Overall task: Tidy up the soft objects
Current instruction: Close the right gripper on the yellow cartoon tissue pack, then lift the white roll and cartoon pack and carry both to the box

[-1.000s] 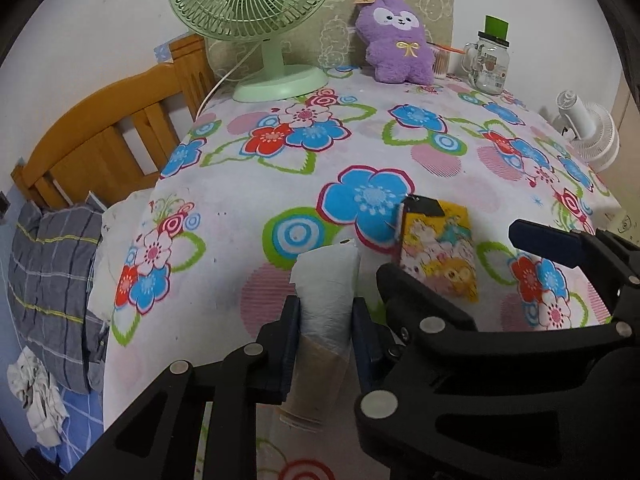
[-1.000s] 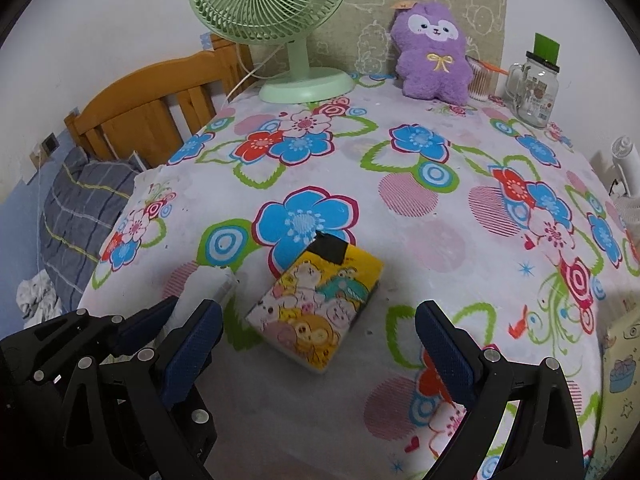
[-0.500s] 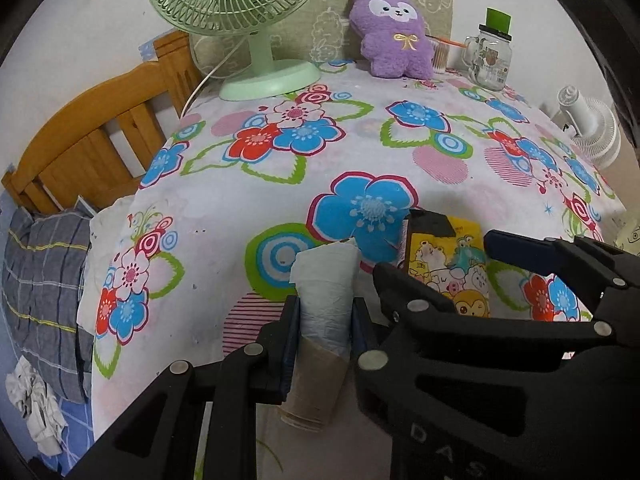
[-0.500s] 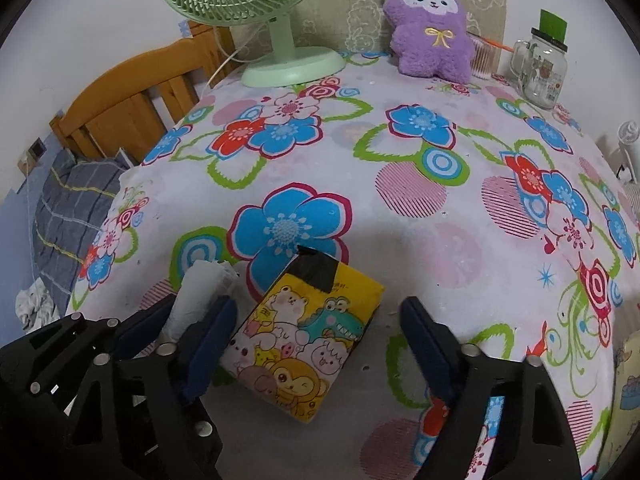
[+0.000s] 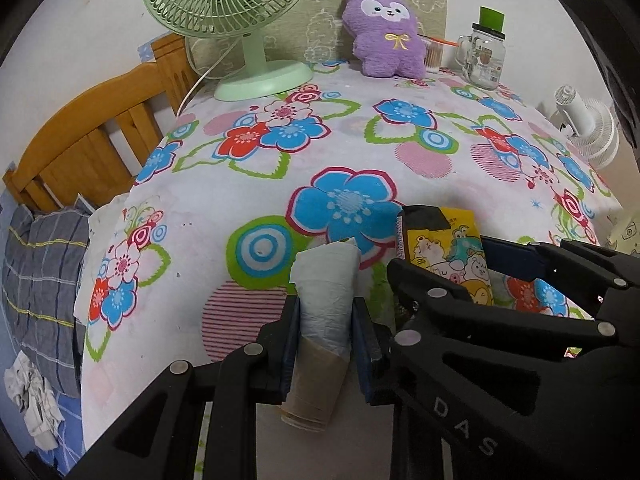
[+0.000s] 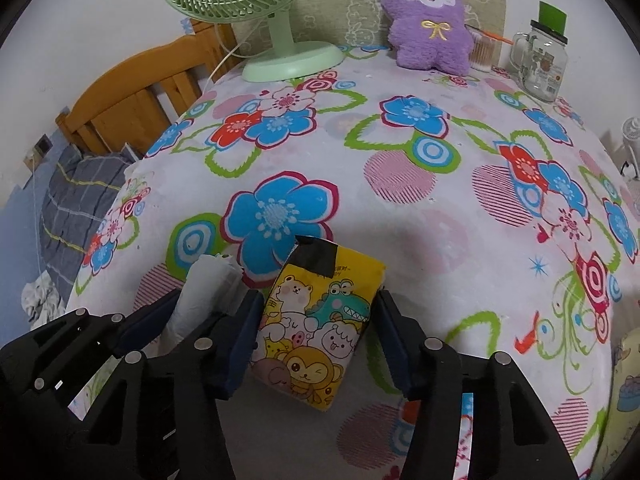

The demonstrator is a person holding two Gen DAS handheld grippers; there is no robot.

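Observation:
My left gripper is shut on a roll of white bags on a cardboard core, held just above the flowered tablecloth; the roll also shows in the right wrist view. My right gripper is open, its two fingers on either side of a yellow cartoon tissue pack that lies on the cloth. The left finger touches the pack, the right finger is close to it. The pack also shows in the left wrist view. A purple plush toy sits at the far edge.
A green desk fan stands at the back left, a glass mug jar at the back right. A wooden bed frame and grey bedding lie left of the table. A small white fan is at the right.
My right gripper has moved forward and now straddles the tissue pack with its fingers narrowed. My left gripper still holds the roll and has shifted slightly.

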